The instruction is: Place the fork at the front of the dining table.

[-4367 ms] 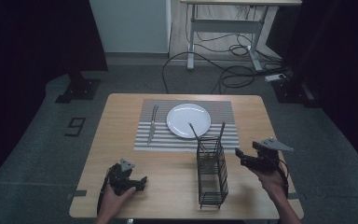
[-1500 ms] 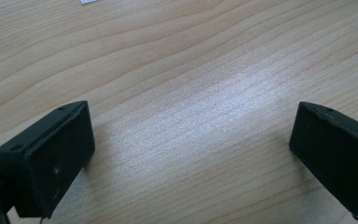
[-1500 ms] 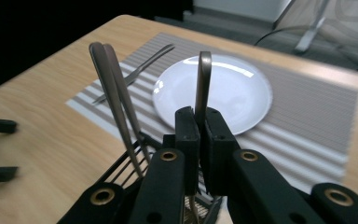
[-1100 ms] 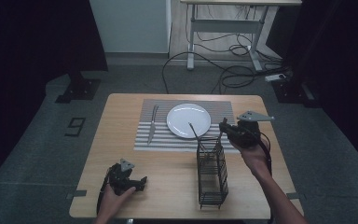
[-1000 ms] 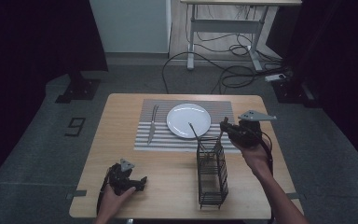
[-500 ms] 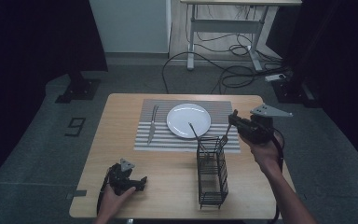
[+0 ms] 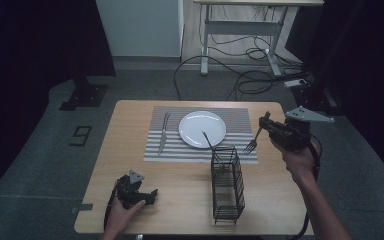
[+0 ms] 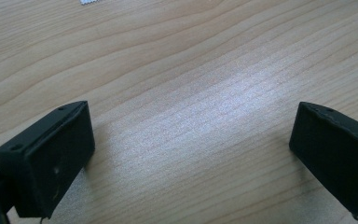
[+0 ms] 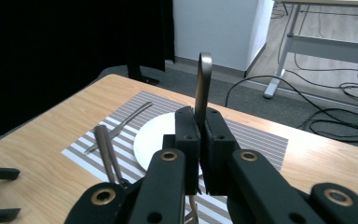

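Note:
My right gripper (image 7: 267, 125) is held above the table's right side, to the right of the white plate (image 7: 202, 128). It is shut on the handle of a metal fork (image 7: 254, 141), which hangs tines down past the top of the black wire caddy (image 7: 227, 182). In the right gripper view the jaws of this gripper (image 9: 199, 121) pinch the fork handle (image 9: 203, 84), which stands upright. My left gripper (image 7: 150, 195) rests on the wood near the front left edge. Its fingers (image 8: 51, 154) are wide apart with bare table between them.
A striped placemat (image 7: 240, 117) lies under the plate, with another utensil (image 7: 163, 132) on it to the plate's left. A utensil handle (image 7: 207, 139) sticks out of the caddy toward the plate. Cables and a desk frame (image 7: 240, 50) lie on the floor beyond the table.
My right gripper went from the table's right edge to the caddy's top, then drew back right and up with the fork in it. The left gripper has stayed still.

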